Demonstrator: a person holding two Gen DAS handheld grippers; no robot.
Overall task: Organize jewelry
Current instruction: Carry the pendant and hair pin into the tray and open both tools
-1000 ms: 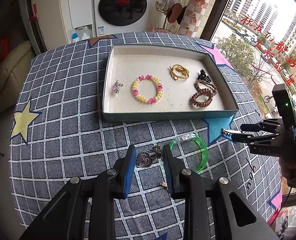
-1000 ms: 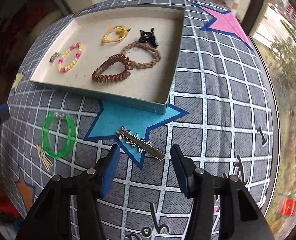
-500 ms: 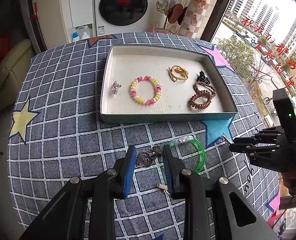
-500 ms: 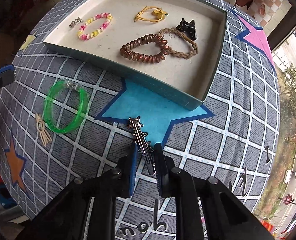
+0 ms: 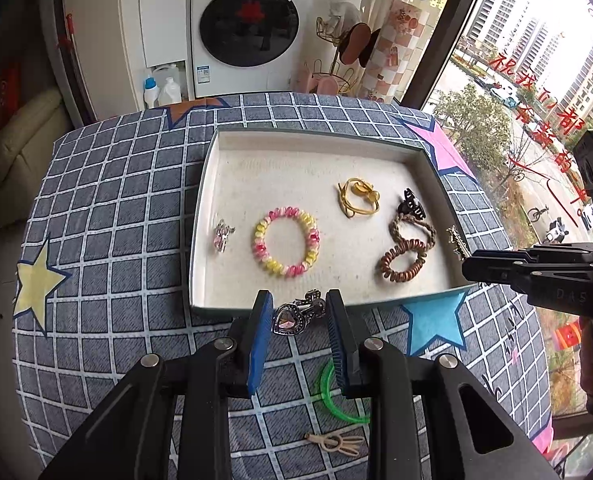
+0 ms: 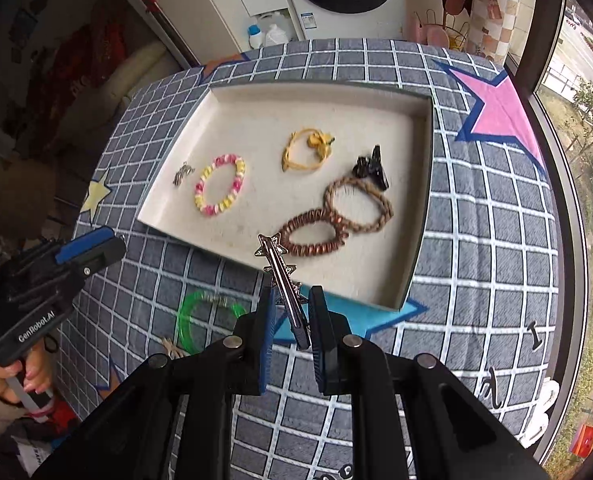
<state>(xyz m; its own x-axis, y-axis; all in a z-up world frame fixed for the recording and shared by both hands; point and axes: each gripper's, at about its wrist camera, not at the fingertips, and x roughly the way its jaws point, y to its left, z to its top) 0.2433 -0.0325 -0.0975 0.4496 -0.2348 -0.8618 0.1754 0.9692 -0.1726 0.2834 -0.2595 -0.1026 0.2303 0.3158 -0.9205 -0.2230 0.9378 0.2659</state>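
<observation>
Right tongs (image 6: 288, 316): clenched on the silver bar-shaped hair clip with star studs (image 6: 282, 276); its jaws closed onto the clip within the last moment; clip carried clear of the tabletop.
Clip axis: long axis runs forward out of the jaws, starred tip leading toward the shallow rectangular cream-lined tray with grey-green walls (image 6: 422, 216).
Clip to tray: tip hangs at the near wall, over the brown coiled hair tie (image 6: 310, 236); the tray floor lies ahead and below.
Left tongs (image 5: 300, 320): grasping the dark metal clip with a pink heart stone (image 5: 290, 314); held just short of the tray's near wall (image 5: 224, 309).
Nearer hand: both at the near wall; right-hand clip already crosses the rim.
Left on the tabletop: translucent green plastic bangle (image 6: 200, 320); small beige looped tie (image 5: 334, 442).
</observation>
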